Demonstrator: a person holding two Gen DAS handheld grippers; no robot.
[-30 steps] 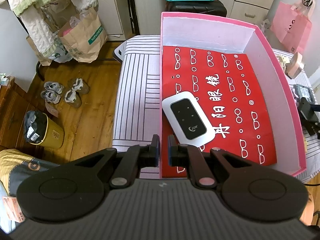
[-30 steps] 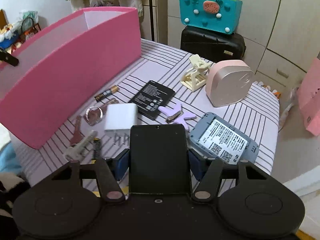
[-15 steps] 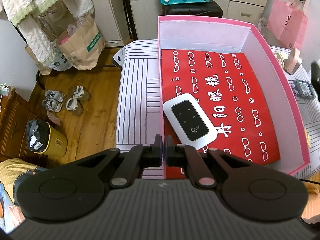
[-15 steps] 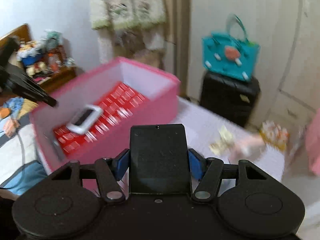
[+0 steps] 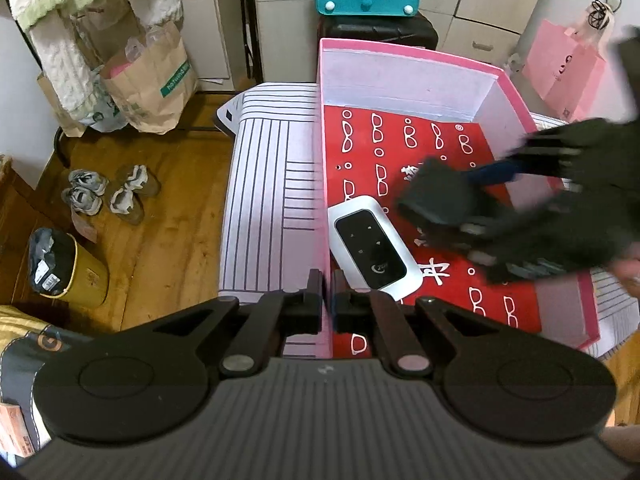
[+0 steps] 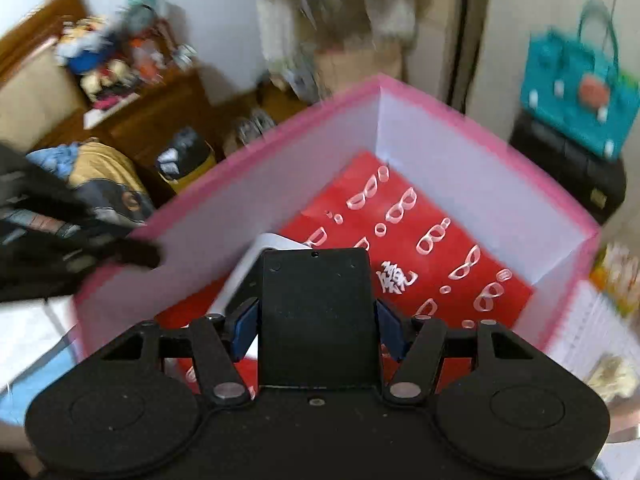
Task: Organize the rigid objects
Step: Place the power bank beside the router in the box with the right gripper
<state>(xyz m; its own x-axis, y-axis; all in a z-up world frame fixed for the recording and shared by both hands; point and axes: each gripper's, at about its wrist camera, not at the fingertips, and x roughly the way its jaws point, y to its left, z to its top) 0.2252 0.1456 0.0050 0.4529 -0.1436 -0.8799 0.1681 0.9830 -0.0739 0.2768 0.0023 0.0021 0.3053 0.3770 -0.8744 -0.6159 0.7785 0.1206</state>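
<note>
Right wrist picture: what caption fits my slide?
Right gripper holds a black cover above the pink box.

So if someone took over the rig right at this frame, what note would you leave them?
Left gripper: fingers shut on the near wall of the pink box, steadying it.
Right gripper: clamped on a flat black panel, hanging over the box interior.
Done: white pocket router lies in the box on the red printed sheet.
Left: set the black panel down beside the router and release. Other items outside the box are not visible now; check the striped bed to the right.
</note>
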